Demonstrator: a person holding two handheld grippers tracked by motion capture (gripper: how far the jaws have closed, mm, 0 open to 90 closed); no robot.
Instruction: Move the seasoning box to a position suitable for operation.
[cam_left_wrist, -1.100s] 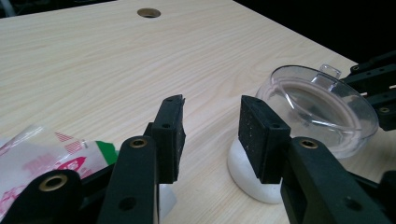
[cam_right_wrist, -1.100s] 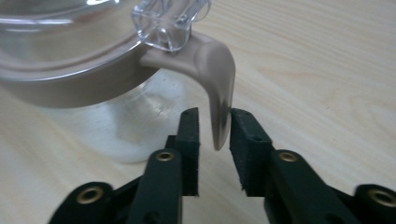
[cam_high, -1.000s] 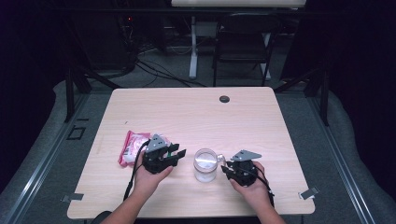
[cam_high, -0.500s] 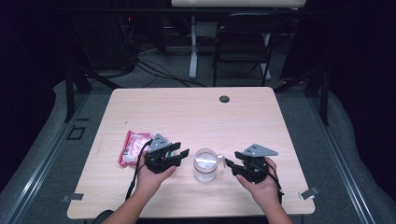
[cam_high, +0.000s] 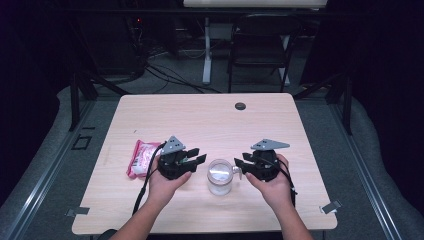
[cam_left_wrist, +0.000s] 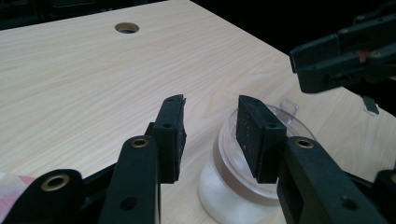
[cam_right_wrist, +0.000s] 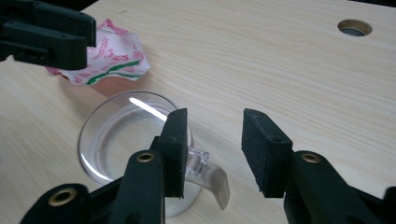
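We note the wooden table (cam_high: 210, 120) bearing a clear glass mug (cam_high: 220, 176) near its front edge, between our two hands. The left gripper (cam_high: 196, 156) sits just left of the mug, jaws spread, nothing pinched; they have just been closing. The right gripper (cam_high: 239, 165) hovers at the mug's handle (cam_right_wrist: 212, 175), jaws spread, also closing. A pink packet (cam_high: 142, 157) lies left.

The mug (cam_right_wrist: 135, 149) is clear, glossy plastic or glass, frosted white at its base. The table (cam_high: 210, 120) looks like pale matt wood grain. The pink packet (cam_high: 142, 157) at the left is crinkly, shiny film.
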